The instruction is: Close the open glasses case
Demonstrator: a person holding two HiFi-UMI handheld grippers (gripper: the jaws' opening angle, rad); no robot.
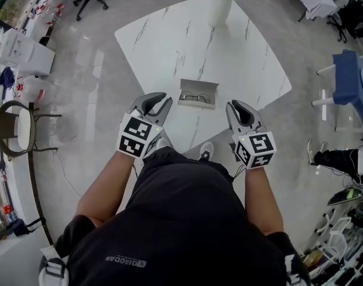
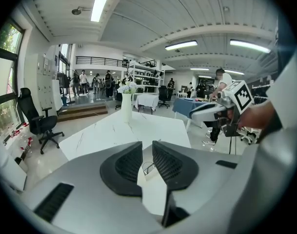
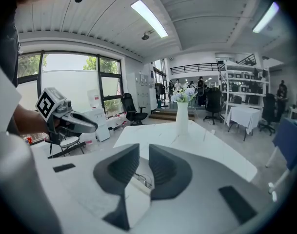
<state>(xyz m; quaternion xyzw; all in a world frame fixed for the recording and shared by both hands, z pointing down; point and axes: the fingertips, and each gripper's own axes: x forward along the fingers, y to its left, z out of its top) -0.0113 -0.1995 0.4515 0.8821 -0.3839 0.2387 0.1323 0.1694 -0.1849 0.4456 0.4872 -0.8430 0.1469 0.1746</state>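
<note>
In both gripper views the fingers cover most of the open grey glasses case [image 1: 198, 93], so we see only a sliver of it through each gap. Only the head view shows it whole. It lies on the white marble-patterned bench [image 1: 169, 46], near the edge closest to us, between the two grippers and a little ahead of them. The case holds a pair of thin dark-framed glasses [image 1: 197, 98]; their lenses are too small to make out.

The left gripper [image 1: 161, 103] hovers just left of the case and the right gripper [image 1: 239, 107] just right of it, neither touching it. The fingers of each stand a narrow gap apart, with nothing between them.

At the far corner a tall white vase [image 1: 221, 9] of pale flowers is cut off by the frame's top. Our black shirt [image 1: 181, 219] hides the bench's near edge — its grey print reads "QIAODAN".
</note>
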